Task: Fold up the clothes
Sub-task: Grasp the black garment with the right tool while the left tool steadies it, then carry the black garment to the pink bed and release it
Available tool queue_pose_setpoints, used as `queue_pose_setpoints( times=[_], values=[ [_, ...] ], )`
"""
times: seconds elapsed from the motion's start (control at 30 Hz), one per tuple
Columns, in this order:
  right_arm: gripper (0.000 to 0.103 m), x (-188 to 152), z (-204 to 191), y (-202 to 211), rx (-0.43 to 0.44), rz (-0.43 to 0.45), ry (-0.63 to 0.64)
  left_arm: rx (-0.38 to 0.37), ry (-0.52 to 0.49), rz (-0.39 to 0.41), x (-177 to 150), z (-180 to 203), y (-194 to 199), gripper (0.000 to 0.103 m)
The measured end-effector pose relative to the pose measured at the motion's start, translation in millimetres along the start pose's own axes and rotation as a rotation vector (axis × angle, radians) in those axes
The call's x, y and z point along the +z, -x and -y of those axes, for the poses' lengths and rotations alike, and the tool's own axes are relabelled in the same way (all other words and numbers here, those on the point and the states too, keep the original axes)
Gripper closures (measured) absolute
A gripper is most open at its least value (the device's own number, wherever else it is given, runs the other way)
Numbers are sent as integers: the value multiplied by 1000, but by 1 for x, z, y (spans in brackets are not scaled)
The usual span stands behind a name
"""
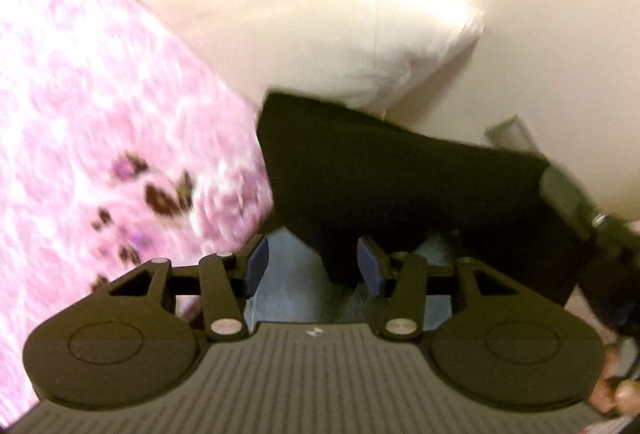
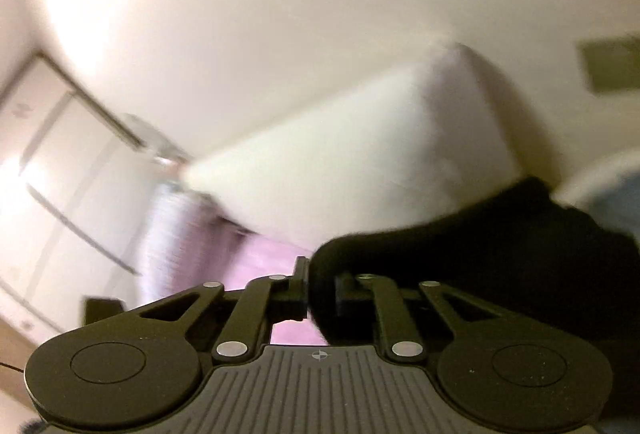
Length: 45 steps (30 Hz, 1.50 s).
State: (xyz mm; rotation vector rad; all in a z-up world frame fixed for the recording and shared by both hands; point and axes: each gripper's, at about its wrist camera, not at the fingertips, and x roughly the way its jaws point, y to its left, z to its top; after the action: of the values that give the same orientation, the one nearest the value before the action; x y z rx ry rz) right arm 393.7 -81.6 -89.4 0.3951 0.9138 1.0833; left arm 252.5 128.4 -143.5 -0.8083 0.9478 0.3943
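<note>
The left claw (image 1: pixel 312 266) stands apart around a hanging black garment (image 1: pixel 400 186); the right claw (image 2: pixel 320 294) seems clamped on it. At ten o'clock, a pink bedspread (image 1: pixel 100 94); at twelve, a white pillow (image 1: pixel 300 14).

Right claw (image 2: pixel 322 292) clamped on black garment (image 2: pixel 460 234), white pillow (image 2: pixel 340 162) behind.

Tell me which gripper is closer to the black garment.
Right. The right gripper is clamped on the black garment; the left gripper is open, with cloth hanging between its fingers.
</note>
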Motion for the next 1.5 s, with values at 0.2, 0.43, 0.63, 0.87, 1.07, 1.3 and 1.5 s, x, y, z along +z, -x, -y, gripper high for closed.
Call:
queue_pose_setpoints(
  times=[0.2,0.43,0.63,0.87,1.07,1.3,1.5],
  values=[
    [96,16,-80,-10,173,31,127,-21,79,150,0,-33,70,59],
    [96,13,-177,-19,365,84,212,-15,201,299,-28,-101,156,59],
    [96,-13,-290,-22,610,124,282,27,305,441,-77,-181,251,59],
    [96,-94,-446,-46,936,-11,307,233,497,703,-183,-287,399,59],
    [96,-216,-593,-91,1102,-251,282,489,719,835,-299,-359,502,59],
    [45,-398,-761,-163,803,-772,785,634,962,809,-413,-415,549,59],
    [38,-473,-710,-173,618,-954,854,605,1080,715,-459,-435,531,59]
  ],
)
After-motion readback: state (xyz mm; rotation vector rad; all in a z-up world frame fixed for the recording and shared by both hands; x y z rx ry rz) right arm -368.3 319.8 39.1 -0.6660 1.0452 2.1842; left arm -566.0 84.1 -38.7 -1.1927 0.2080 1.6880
